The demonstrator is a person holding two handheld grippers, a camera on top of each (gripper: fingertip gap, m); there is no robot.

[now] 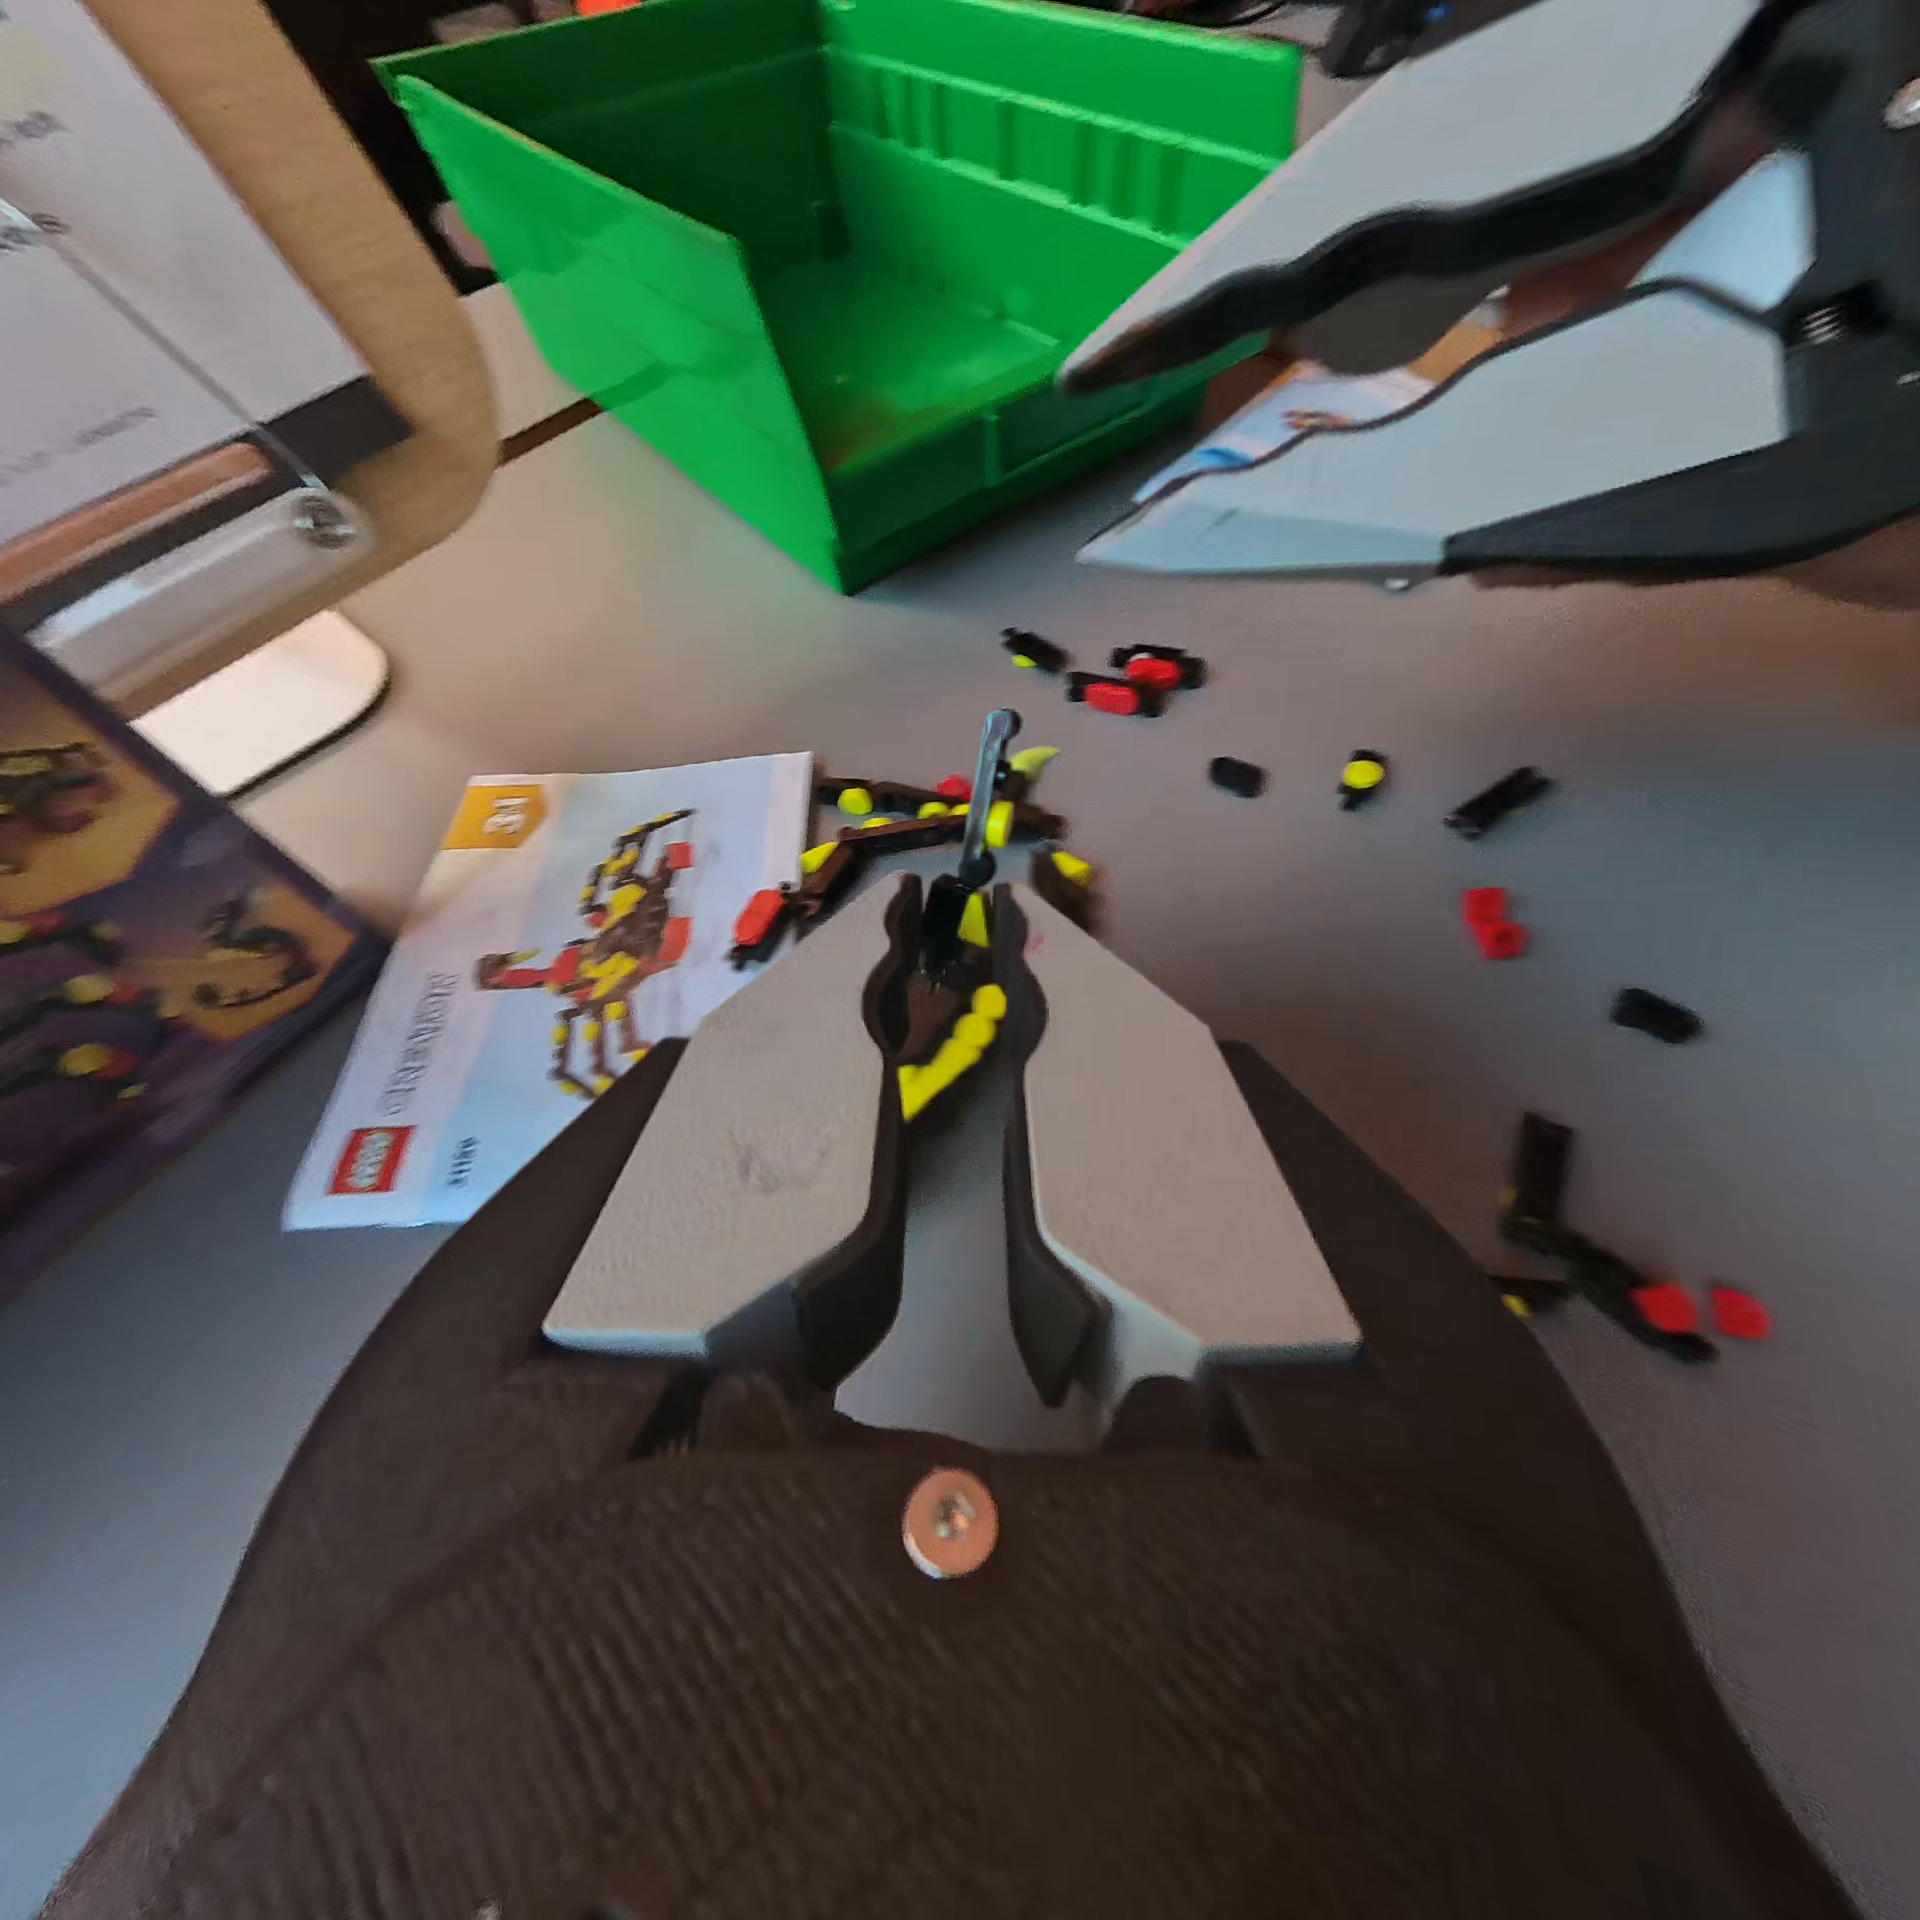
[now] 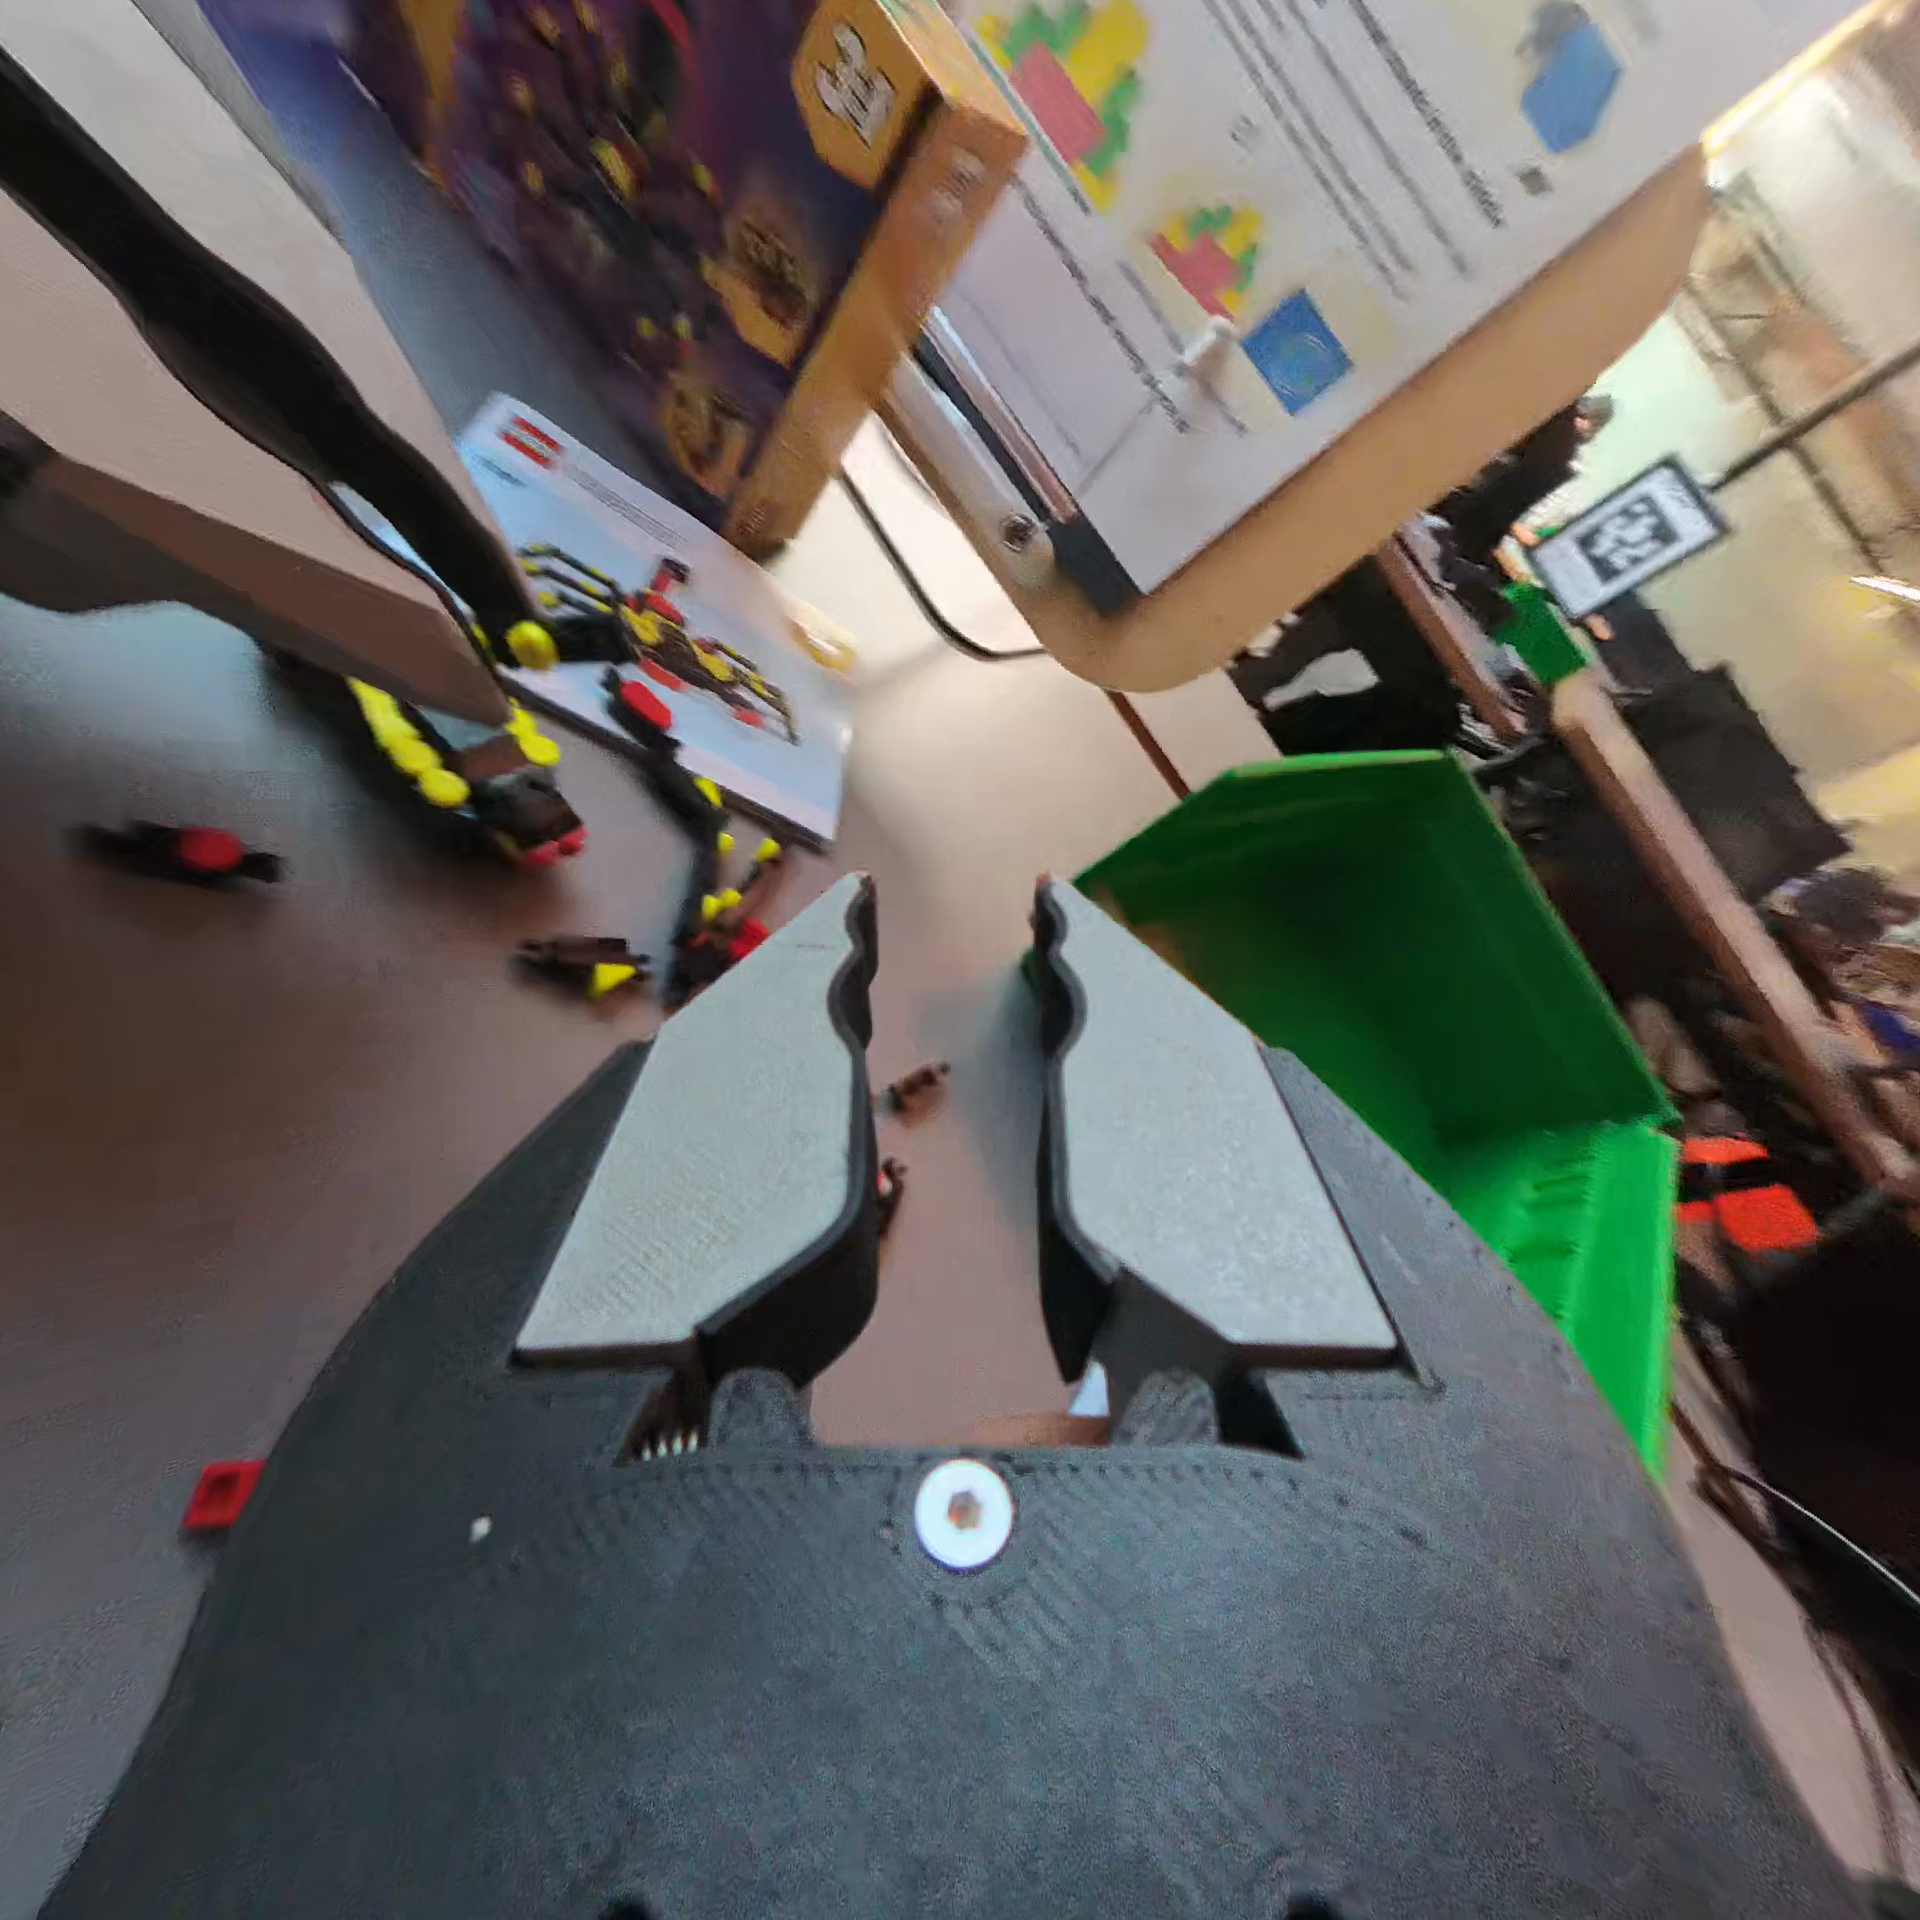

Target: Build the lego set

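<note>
My left gripper (image 1: 961, 894) is shut on a small brick model (image 1: 951, 1029) of brown, black and yellow pieces. A grey bar (image 1: 987, 790) sticks out past the fingertips. The right wrist view shows the same model (image 2: 447, 748) clamped between the left gripper's fingers, just above the table. My right gripper (image 2: 951, 904) is open and empty, and a small brown piece (image 2: 920, 1091) lies on the table below its gap. In the left wrist view the right gripper (image 1: 1081, 462) hovers open in front of the green bin (image 1: 644, 312).
A green bin (image 2: 1455, 935) stands just right of my right gripper. An instruction booklet (image 1: 540, 987) and a purple box (image 1: 135, 935) lie at the left. Loose red (image 1: 1493, 922), black (image 1: 1652, 1013) and yellow-tipped bricks are scattered on the grey table. A red brick (image 2: 221, 1493) lies near my right gripper. Some 9 cm of space lies between my two pairs of fingers.
</note>
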